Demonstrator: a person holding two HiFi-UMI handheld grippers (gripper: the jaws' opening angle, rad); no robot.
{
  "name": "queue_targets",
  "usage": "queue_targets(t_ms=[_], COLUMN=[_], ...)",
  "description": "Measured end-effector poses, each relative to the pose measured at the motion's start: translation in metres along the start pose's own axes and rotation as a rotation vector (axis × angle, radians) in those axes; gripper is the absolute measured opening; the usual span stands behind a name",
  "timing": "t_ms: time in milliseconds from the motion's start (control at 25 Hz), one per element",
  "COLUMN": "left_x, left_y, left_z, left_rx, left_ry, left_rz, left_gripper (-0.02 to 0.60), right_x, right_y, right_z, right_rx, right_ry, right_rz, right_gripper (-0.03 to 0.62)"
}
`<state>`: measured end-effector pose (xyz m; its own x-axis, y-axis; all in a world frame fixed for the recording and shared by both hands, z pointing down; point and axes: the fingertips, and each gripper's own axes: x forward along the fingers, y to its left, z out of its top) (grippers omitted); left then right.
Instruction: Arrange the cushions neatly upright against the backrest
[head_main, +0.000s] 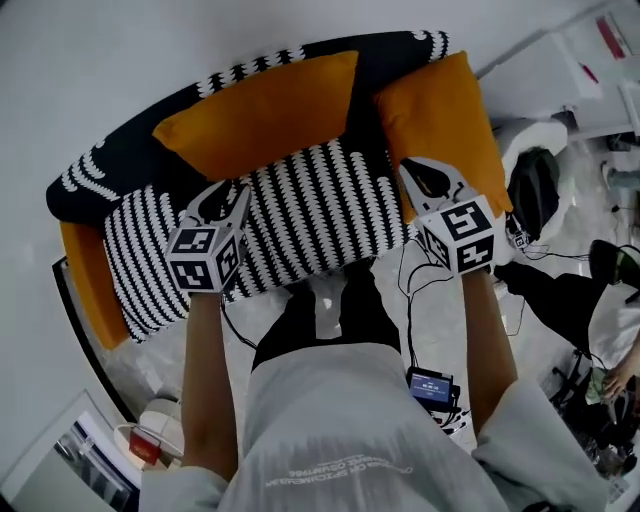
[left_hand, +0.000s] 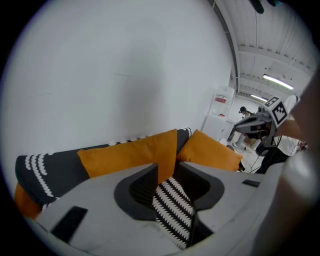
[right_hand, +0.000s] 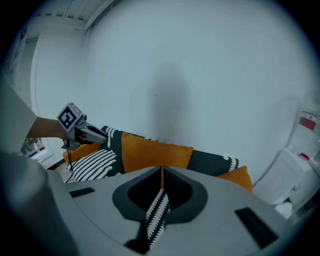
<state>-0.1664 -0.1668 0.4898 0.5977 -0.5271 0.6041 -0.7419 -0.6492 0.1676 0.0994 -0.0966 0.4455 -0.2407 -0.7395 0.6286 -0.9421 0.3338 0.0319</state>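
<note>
Jaws on the striped cushion (head_main: 310, 205) edge

I see soft, even light; bright ceiling strip lamps (left_hand: 277, 80) glow in the left gripper view. Both gripper views bend strongly, with black corners; the right one looks bluish, dimmer.

The striped cushion (head_main: 300, 210) is matt woven cloth; the orange cushions (head_main: 260, 110) are smooth matt fabric. The left claw (left_hand: 167, 168) and right claw (right_hand: 161, 173) are matt grey plastic. The floor (head_main: 450, 320) gleams.
</note>
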Motion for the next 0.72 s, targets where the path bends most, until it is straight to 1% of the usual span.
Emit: queue_targets(t_ms=[160,360,440,600,720], left_x=[0.032,0.096,0.122,0.168,0.205], left_y=[-0.046,-0.115,-0.14,-0.183,-0.211], left_z=[0.011,0.031,0.041,0.061,0.078], left_rx=[0.05,0.124,0.151,0.185,0.212], left_ry=[0.022,0.054,0.066,0.077,0.08], left_rz=[-0.072,-0.17,-0.202,-0.242,-0.259], left_gripper=[0.153,0.153,0.153,0.153,0.155], right_x=[-0.028,-0.061,-0.073,-0.093,-0.097], right_y=[-0.034,-0.101,-0.128,-0.175,-0.212], right_z=[-0.029,-0.083,-0.104,-0.142,-0.165], right_rx=[0.07,0.17,0.207,0.265,0.306], right_ry=[0.002,0.025,0.038,0.069,0.084], right_rz=[-0.043,-0.133,-0.162,-0.209,-0.231], right_gripper=[0.008,0.011,0.023,0.04,0.054])
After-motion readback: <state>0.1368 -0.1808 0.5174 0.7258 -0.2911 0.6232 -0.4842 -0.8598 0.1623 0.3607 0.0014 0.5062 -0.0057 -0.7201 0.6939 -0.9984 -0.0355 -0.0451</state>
